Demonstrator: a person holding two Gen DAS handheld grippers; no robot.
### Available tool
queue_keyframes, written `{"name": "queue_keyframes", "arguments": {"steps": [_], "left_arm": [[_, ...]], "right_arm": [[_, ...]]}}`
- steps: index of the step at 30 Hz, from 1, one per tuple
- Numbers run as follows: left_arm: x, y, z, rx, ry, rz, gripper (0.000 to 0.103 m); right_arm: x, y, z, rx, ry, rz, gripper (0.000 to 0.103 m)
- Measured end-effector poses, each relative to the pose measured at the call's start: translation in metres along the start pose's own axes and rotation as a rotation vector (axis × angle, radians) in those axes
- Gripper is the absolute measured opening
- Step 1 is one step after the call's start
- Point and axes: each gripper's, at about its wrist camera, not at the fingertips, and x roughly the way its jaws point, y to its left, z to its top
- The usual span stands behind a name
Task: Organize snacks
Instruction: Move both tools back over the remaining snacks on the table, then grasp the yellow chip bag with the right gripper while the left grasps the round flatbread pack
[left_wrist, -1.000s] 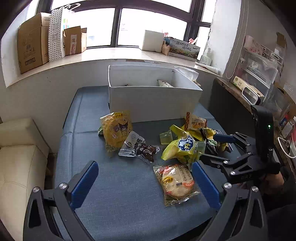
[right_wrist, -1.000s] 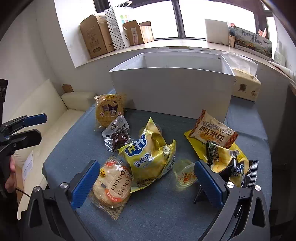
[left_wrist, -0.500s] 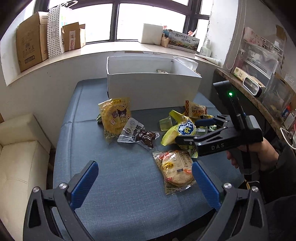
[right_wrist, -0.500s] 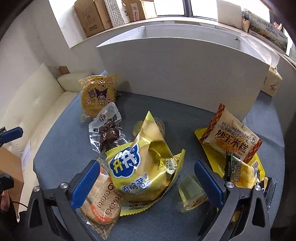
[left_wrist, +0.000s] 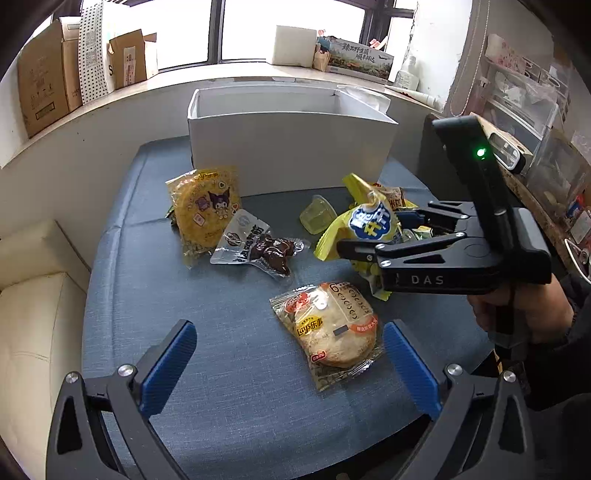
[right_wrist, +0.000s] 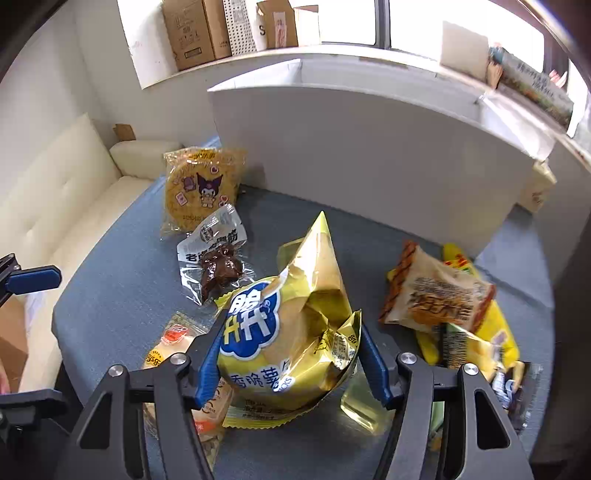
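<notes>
Snack packs lie on a blue table in front of a white open box. My right gripper is shut on a yellow chip bag, its blue pads pressing both sides; the bag also shows in the left wrist view. My left gripper is open and empty above the table's near edge, close to a round cracker pack. A yellow Kuromi cracker pack and a clear pack of dark meat lie to the left.
An orange-edged rice cracker pack, yellow packs and a clear jelly cup lie to the right. A cream sofa stands left of the table. Cardboard boxes sit on the window sill.
My right gripper has moved forward over the yellow chip bag and closed its jaws on it. My left gripper has shifted slightly closer to the table.
</notes>
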Motion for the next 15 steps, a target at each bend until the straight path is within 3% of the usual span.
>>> {"name": "queue_keyframes", "arguments": {"steps": [6,11,15], "left_arm": [[0.029,-0.021,0.003,0.041,0.061,-0.006,0.103],[0.058,-0.034,0.003,0.04,0.125,-0.032,0.103],[0.078,-0.041,0.007,0.06,0.162,0.001,0.103]], "right_arm": [[-0.048,-0.003,-0.006,0.022,-0.096,-0.073,0.068],[-0.091,-0.016,-0.022,0.101,-0.172,-0.124,0.068],[-0.116,-0.035,-0.037,0.197,-0.217,-0.133,0.068]]}}
